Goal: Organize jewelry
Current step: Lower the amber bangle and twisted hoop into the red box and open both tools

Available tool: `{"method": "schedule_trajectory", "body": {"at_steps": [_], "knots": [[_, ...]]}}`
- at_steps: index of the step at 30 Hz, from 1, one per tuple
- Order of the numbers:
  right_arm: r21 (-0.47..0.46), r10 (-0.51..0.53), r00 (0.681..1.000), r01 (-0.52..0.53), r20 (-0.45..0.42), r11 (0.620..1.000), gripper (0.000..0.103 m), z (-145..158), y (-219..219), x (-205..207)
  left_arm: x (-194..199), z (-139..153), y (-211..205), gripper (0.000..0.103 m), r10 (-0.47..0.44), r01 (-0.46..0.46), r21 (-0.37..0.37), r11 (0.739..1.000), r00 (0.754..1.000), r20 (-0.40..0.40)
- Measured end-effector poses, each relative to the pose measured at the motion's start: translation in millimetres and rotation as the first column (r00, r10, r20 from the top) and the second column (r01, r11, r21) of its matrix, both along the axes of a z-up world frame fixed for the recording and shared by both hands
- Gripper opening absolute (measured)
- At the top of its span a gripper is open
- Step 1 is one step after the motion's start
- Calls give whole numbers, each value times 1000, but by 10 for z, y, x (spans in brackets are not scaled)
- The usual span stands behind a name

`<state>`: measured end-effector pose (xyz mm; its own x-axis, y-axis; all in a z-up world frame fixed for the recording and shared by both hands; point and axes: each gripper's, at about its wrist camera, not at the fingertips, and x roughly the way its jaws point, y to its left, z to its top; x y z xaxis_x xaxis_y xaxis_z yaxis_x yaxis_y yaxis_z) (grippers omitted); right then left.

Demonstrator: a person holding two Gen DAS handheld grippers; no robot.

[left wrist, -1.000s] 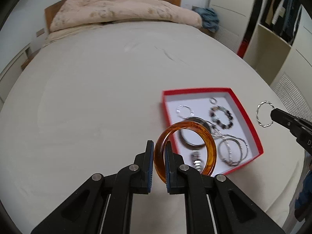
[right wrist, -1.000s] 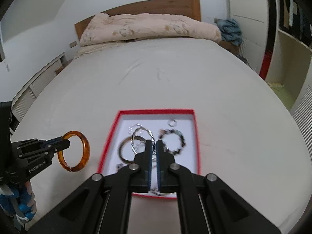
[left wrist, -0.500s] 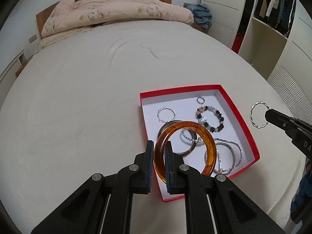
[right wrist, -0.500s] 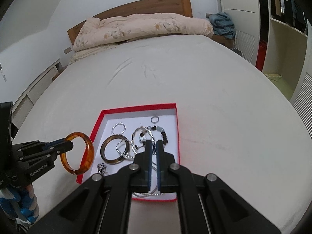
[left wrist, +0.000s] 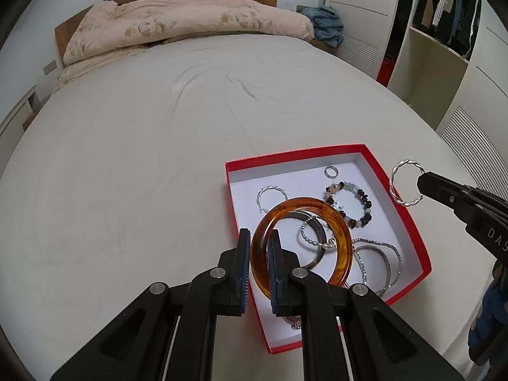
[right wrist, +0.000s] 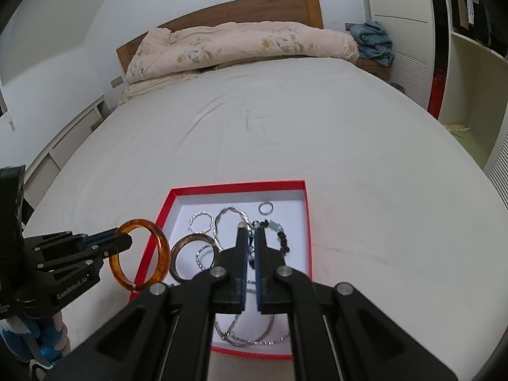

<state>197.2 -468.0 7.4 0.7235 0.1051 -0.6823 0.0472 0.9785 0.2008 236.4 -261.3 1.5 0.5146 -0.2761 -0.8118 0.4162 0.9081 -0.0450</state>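
Observation:
A red jewelry box with a white inside lies on the bed. It holds a beaded bracelet, a small silver ring, a twisted silver hoop, a dark bangle and several silver bangles. My left gripper is shut on an amber bangle, held above the box's left edge. My right gripper is shut on a twisted silver ring, held above the box.
The white bed sheet spreads wide around the box. A folded floral quilt lies at the wooden headboard. Wardrobe shelves stand to the right. The bed's front edge is just below the box.
Both grippers have shifted over the box while holding their pieces. The amber bangle now hangs over the box's left side. The silver ring stays above the right side.

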Motion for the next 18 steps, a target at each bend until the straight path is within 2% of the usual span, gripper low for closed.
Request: {"method": "schedule_trajectory", "body": {"at_steps": [9,18], "knots": [[0,-1,1000,1,15,1000,3,-12,-27,139,160,-18,-10,10,-2,2,4,1000,1000,10],[4,-10,1000,10,30,1000,3,-7,-62,376,474,13,-70,10,18,-19,19,1000,998,57]]}}
